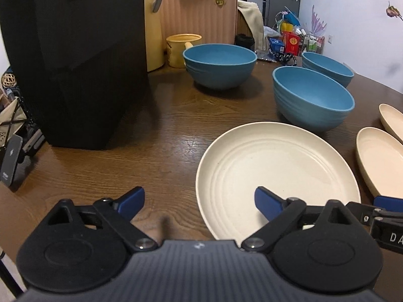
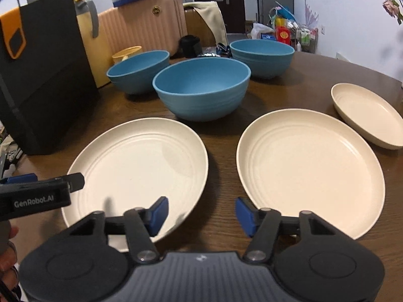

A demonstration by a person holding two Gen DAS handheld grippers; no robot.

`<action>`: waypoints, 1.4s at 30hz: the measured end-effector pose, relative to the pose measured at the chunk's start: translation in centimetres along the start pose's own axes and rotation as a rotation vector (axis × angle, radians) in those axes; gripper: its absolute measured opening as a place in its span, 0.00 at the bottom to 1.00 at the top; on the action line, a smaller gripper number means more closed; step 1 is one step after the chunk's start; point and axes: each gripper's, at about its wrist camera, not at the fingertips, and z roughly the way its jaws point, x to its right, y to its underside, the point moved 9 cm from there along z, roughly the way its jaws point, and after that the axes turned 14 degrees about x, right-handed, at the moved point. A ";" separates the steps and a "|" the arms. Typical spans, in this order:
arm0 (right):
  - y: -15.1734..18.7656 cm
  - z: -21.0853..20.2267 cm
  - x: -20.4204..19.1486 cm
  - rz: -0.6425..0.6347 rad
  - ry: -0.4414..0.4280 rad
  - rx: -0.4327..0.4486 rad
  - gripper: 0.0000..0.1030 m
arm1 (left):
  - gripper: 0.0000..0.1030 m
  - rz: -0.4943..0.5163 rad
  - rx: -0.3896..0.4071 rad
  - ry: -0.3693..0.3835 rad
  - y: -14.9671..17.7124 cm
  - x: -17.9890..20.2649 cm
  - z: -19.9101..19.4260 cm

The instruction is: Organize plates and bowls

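Observation:
Three cream plates lie on the brown table (image 2: pixel 221 151): a left plate (image 2: pixel 141 166), a middle plate (image 2: pixel 309 166) and a far right plate (image 2: pixel 367 113). Behind them stand three blue bowls (image 2: pixel 138 73), (image 2: pixel 201 88), (image 2: pixel 262 55). My right gripper (image 2: pixel 201 216) is open over the gap between the left and middle plates, one finger above each near rim. My left gripper (image 1: pixel 200 203) is open at the left plate's (image 1: pixel 277 176) left rim, which runs between its fingers; the right finger hovers over the plate. Neither gripper holds anything.
A tall black bag (image 1: pixel 75 63) stands at the table's left. A yellow cup (image 1: pixel 181 47) and a pink suitcase (image 1: pixel 199 12) sit behind the bowls (image 1: pixel 312 98). A hand (image 2: pixel 7 251) shows at the lower left of the right wrist view.

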 end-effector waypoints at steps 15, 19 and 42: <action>-0.2 2.6 0.2 0.067 -0.023 -0.025 0.19 | 0.21 -0.076 -0.077 0.085 0.6 -0.1 3.7; 0.0 2.8 -0.1 0.079 -0.035 -0.028 0.13 | 0.17 -0.085 -0.070 0.080 0.5 -0.2 3.6; 2.2 0.4 -6.3 -0.012 -0.138 -0.008 0.13 | 0.16 -0.091 -0.036 -0.035 2.7 -6.4 -0.6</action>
